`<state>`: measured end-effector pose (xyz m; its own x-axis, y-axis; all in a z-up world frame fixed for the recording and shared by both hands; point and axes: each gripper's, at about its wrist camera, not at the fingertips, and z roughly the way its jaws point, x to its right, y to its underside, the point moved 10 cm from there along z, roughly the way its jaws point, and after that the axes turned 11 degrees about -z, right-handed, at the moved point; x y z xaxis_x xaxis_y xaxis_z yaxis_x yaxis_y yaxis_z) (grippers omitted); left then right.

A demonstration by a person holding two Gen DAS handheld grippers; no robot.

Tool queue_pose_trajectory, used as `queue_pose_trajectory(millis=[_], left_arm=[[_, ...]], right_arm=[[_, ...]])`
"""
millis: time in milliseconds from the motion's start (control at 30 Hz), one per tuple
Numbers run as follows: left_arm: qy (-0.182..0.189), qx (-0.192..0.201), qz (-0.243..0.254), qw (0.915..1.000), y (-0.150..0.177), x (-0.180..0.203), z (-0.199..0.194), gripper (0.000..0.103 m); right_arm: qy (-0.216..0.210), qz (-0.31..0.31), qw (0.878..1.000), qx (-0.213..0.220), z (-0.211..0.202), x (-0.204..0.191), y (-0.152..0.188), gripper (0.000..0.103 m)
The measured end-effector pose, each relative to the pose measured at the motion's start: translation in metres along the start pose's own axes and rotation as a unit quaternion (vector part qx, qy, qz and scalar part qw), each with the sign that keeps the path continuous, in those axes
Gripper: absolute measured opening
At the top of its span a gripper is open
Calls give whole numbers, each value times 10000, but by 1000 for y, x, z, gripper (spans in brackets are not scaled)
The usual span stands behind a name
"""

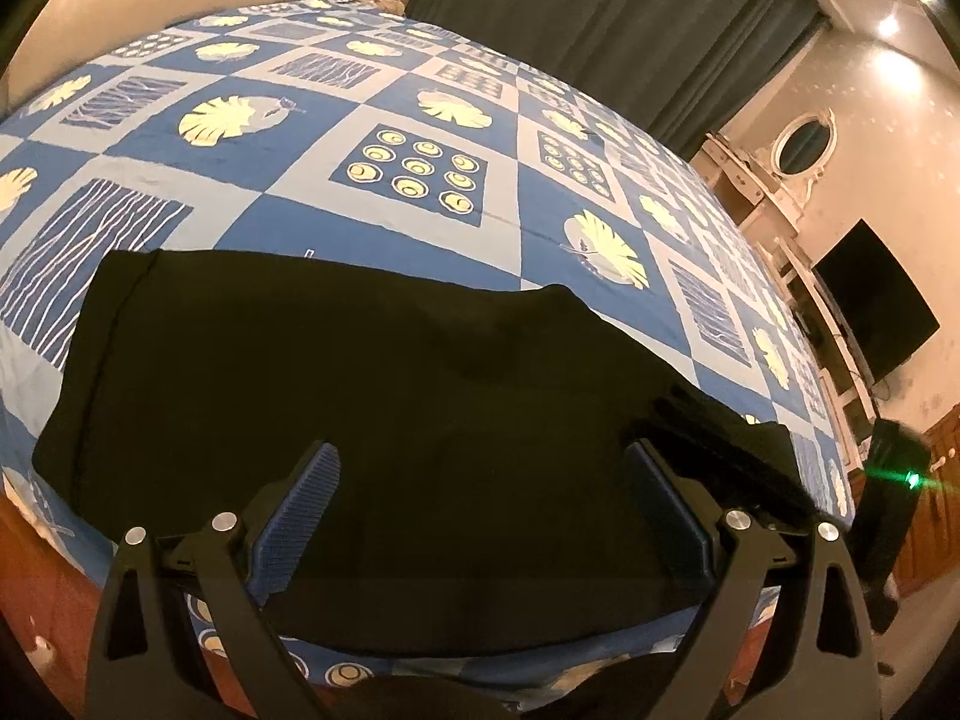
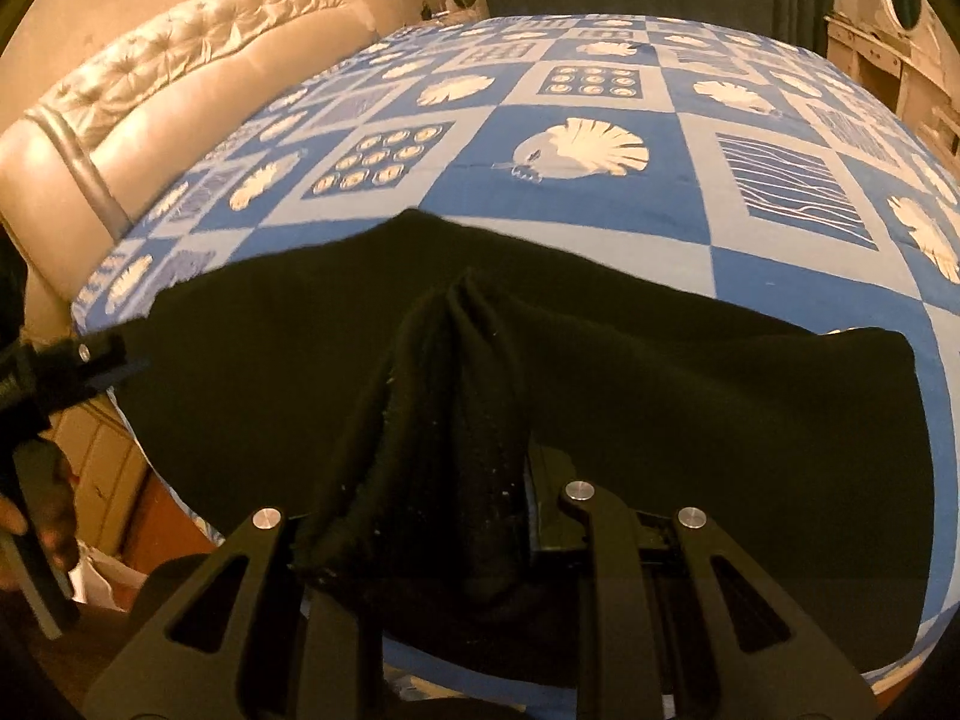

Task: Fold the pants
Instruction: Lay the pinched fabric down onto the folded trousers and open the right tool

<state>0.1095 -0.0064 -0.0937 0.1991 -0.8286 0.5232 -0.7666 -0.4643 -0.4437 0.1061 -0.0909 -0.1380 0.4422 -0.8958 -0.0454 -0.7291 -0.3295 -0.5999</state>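
One fold of the black pants (image 1: 372, 396) looks done; they lie near the edge of the bedspread (image 1: 336, 102). Left gripper (image 1: 480, 516) hovers over them, jaws apart and empty, while the right gripper (image 2: 456, 480) pinches a bunched handful, so more folding remains.

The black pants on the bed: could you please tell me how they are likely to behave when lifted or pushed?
Probably floppy: where the right tongs pinch the black pants, the cloth bunches into soft ridges. Lifted at one point, the rest would likely sag and trail. Pushed, they would probably wrinkle rather than slide whole across the bedspread, since they lie limp and flat.
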Motion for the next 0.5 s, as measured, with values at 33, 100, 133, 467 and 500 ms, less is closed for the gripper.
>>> queue_pose_trajectory(millis=[33,100,133,467,500], left_arm=[[4,1,-18,10000,0,0,0,95],[4,0,-22,10000,0,0,0,95],[5,-3,-21,10000,0,0,0,95],[22,-85,-98,9999,3,-2,2,95],[26,-91,-114,9999,4,-2,2,95]], right_arm=[[43,-56,10000,-30,2,-2,1,20],[95,-138,9998,-91,6,-5,3,21],[105,-163,9997,-136,9,-8,5,21],[146,-214,9993,-258,19,-19,10,32],[120,-214,9994,-253,19,-21,10,36]])
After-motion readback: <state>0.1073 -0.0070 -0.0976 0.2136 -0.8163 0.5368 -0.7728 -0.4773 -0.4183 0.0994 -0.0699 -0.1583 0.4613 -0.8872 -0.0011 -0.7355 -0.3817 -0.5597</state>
